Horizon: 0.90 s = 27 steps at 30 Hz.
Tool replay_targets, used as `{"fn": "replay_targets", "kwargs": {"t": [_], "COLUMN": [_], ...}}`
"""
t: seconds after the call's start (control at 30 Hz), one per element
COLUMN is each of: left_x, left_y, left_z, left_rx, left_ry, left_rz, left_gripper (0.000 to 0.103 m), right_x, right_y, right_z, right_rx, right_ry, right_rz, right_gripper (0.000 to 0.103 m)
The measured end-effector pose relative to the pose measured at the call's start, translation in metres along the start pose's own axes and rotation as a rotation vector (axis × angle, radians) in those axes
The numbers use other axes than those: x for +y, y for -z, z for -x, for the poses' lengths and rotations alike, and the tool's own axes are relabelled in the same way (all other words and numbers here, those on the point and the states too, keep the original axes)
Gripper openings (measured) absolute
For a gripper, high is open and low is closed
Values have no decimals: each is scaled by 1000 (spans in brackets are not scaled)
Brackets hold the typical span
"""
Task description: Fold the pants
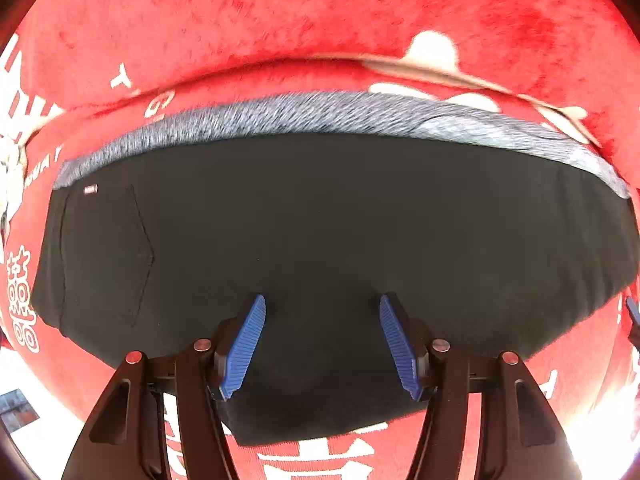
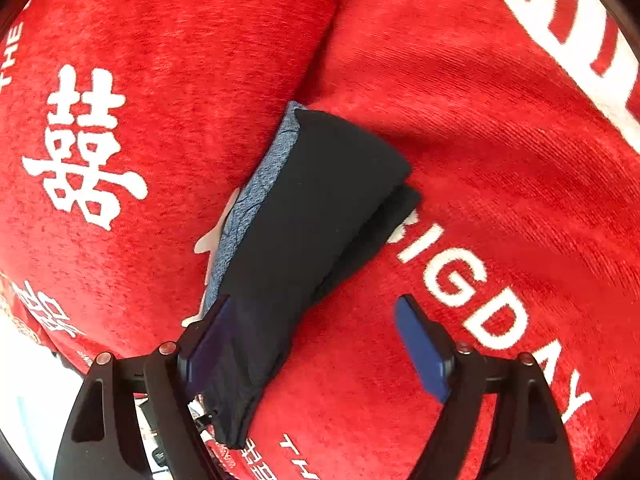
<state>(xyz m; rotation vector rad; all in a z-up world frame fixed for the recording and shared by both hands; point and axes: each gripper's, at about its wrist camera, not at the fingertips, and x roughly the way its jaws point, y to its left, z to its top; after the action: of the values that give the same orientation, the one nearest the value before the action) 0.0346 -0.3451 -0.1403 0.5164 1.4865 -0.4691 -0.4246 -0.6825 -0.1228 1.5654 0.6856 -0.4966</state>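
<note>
Soft, limp black knit pants with grey waistband (image 1: pixel 304 220), folded on red printed blanket (image 1: pixel 280 8); left tongs (image 1: pixel 322 344) and right tongs (image 2: pixel 316 344) spread, gripping nothing. Best pinched at a folded edge.

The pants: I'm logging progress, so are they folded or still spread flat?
Folded: the black pants lie in stacked layers on the red blanket, grey waistband along one edge.

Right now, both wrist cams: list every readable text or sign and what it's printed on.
"BIGDAY": white letters on the red blanket.
"囍": white double-happiness sign, same blanket.
"THE": blanket, left edge, cut off.
"TH": blanket, bottom edge, rest out of frame.
Tag on the black pants: too small to read.
Other blanket lettering: blurred or cropped.
</note>
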Motion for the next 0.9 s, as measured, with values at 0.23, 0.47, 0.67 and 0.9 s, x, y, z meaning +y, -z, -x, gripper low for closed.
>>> {"fn": "replay_targets", "kwargs": {"t": [0.23, 0.47, 0.67, 0.9], "left_x": [-4, -2, 33, 117], "left_y": [7, 16, 25, 27], "left_z": [-11, -11, 4, 20], "left_rx": [-23, -31, -34, -71], "left_ry": [-27, -27, -51, -116], "left_rz": [-1, -24, -26, 32], "left_gripper": [75, 78, 78, 78], "right_x": [-14, 11, -10, 74], "right_y": [-23, -28, -18, 78], "right_z": [-33, 1, 4, -11], "right_rx": [7, 28, -10, 239], "right_ry": [-90, 120, 272, 91], "right_rz": [-198, 118, 78, 297], "right_gripper": [11, 12, 49, 49]}}
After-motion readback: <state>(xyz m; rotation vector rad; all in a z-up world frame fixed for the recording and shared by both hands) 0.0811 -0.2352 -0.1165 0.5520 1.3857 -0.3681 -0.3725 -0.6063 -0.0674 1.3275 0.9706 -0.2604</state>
